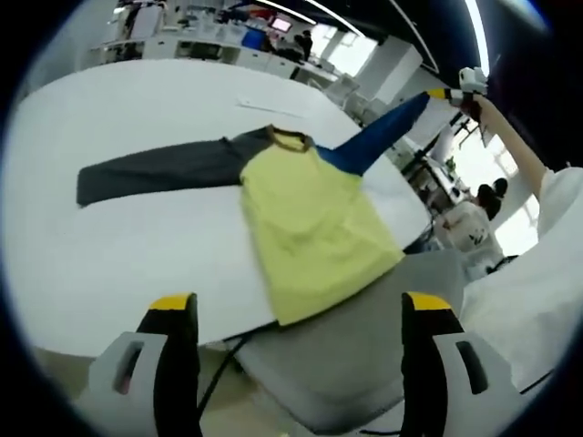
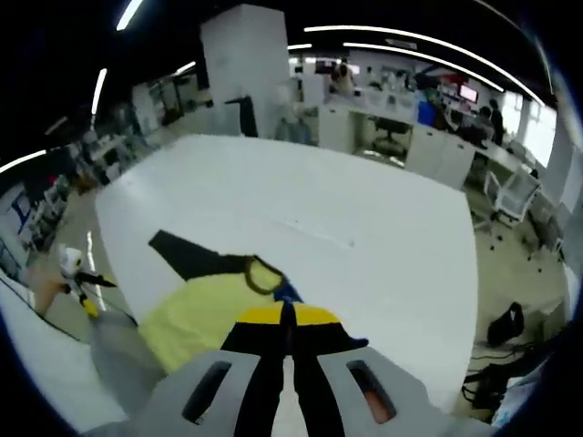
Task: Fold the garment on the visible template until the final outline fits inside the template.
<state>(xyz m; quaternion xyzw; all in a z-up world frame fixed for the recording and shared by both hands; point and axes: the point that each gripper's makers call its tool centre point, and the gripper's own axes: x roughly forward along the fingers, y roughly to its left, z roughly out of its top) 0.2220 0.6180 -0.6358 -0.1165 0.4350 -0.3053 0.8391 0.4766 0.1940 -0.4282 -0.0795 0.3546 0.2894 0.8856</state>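
Left gripper view: left gripper [image 1: 296, 314] gapes wide before the shirt [image 1: 310, 223]; right gripper [image 2: 288, 320] pinches its blue sleeve [image 1: 378, 135], lifted.

garment [image 1: 310, 228]: soft matt cloth, lightly creased | desk [image 1: 146, 255]: smooth matt white surface | left claw [image 1: 301, 314]: smooth grey plastic, black jaws, yellow tips

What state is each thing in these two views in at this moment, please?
Garment: unfolded on the white table, hem overhanging the edge.
Grey sleeve: spread flat.
Blue sleeve: lifted off the table.
Right gripper: shut on blue sleeve.
Left gripper: open, holding nothing.
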